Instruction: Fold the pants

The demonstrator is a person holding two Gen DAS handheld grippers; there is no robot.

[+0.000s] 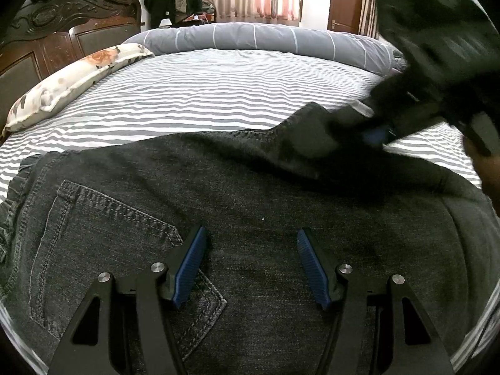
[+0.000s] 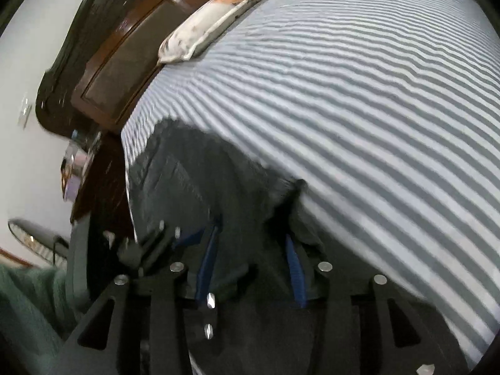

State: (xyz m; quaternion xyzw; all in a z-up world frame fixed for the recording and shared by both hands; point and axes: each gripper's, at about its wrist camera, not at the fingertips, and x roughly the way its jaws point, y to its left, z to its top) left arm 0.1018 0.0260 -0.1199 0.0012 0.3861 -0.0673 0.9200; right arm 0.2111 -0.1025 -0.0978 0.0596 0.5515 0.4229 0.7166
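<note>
Dark grey jeans (image 1: 250,206) lie on the striped bed, back pocket (image 1: 93,237) at the left. My left gripper (image 1: 251,247) is open, its blue pads just above the denim near the pocket, holding nothing. My right gripper (image 1: 375,131) shows blurred at the right in the left wrist view, gripping a lifted fold of the jeans above the bed. In the right wrist view the right gripper (image 2: 253,250) has denim (image 2: 218,187) bunched between its blue pads, and the picture is motion-blurred.
The bed has a grey and white striped sheet (image 1: 218,93). A floral pillow (image 1: 68,84) lies by the dark wooden headboard (image 1: 62,25). A rolled grey quilt (image 1: 265,37) lies across the far side. A door (image 1: 345,3) and curtains stand behind.
</note>
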